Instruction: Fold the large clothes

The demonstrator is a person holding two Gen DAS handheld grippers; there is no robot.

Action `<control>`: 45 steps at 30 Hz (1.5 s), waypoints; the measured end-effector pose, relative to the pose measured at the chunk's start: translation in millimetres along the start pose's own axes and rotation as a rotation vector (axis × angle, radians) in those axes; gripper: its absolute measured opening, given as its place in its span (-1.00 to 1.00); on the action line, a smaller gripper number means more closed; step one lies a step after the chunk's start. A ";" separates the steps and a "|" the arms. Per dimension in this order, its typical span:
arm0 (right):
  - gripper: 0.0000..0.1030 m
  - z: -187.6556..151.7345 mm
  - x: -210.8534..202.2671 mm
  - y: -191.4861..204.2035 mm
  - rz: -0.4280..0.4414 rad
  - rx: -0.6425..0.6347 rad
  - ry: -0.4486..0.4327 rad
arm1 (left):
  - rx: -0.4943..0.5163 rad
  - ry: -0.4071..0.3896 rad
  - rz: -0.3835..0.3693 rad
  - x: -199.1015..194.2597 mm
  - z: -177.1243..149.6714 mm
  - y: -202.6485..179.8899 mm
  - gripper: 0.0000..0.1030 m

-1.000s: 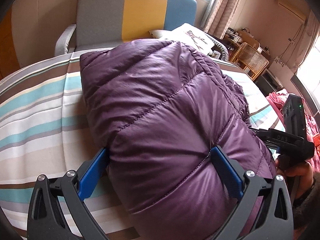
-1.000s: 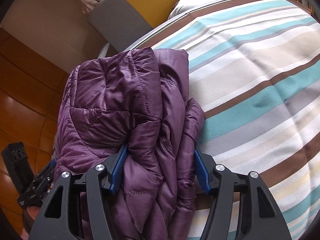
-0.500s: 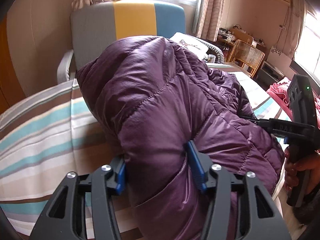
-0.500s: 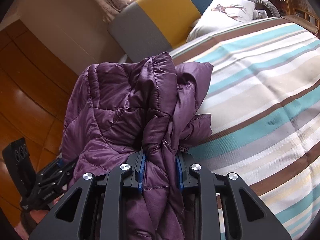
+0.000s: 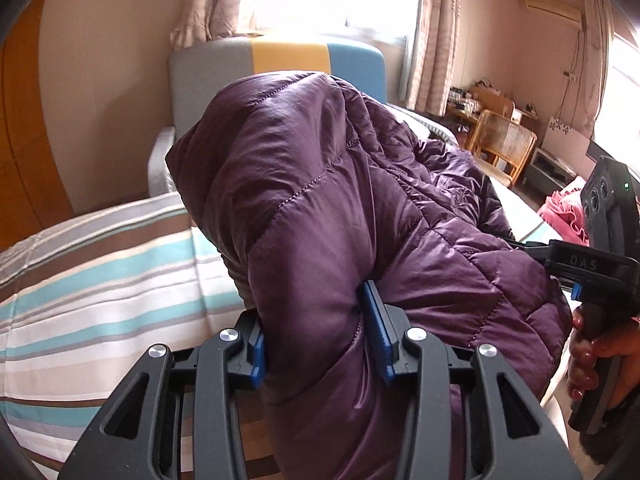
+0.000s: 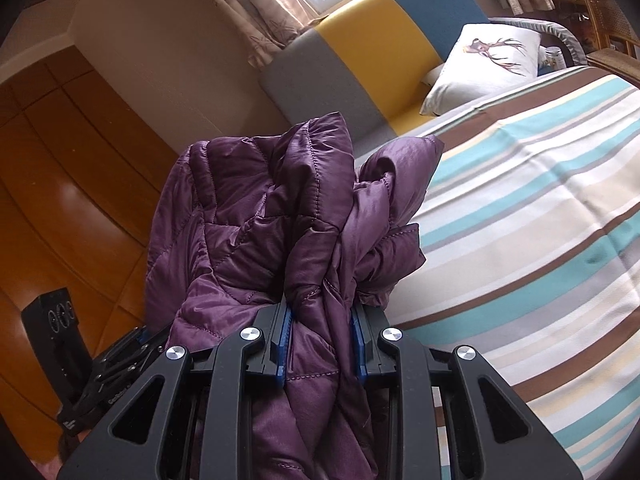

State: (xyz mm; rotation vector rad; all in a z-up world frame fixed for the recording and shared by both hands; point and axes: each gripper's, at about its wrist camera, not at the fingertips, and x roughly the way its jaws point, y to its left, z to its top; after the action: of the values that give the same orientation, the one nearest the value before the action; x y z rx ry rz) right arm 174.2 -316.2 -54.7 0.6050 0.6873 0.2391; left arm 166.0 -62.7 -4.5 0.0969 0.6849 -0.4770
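Left wrist view: left gripper [image 5: 320,336] w/ blue pads clamped tight on a thick fold of the purple quilted puffer jacket [image 5: 328,200], bunched up high over the near edge of the striped bed cover [image 5: 100,280]. Right gripper [image 6: 322,346] likewise pinched hard on gathered jacket layers, at the bed's edge. Grey-yellow-blue headboard [image 6: 372,44] and white deer-print pillow [image 6: 484,68] at the bed's far end.

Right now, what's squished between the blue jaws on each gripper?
The purple jacket. A thick bunch fills the left gripper; a narrower bunch fills the right gripper, each seen in its own wrist view.
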 end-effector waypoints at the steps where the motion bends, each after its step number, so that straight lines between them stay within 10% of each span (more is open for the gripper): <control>1: -0.52 0.8 2.5 4.3 0.009 -0.002 -0.004 | -0.003 -0.013 0.006 -6.5 1.0 5.6 -0.22; 24: -0.52 27.7 132.7 148.1 0.235 -0.146 0.043 | -0.162 -0.143 0.256 -96.0 1.0 182.4 -0.22; 45: -0.49 1.3 215.5 89.3 0.004 -0.096 0.130 | -0.135 -0.013 0.294 21.0 -34.3 191.0 -0.03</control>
State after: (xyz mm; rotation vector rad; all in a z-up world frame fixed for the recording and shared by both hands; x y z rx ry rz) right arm 336.5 -159.2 -113.4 0.5028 0.7953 0.3158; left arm 246.8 107.0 -57.3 0.0658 0.6749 -0.1486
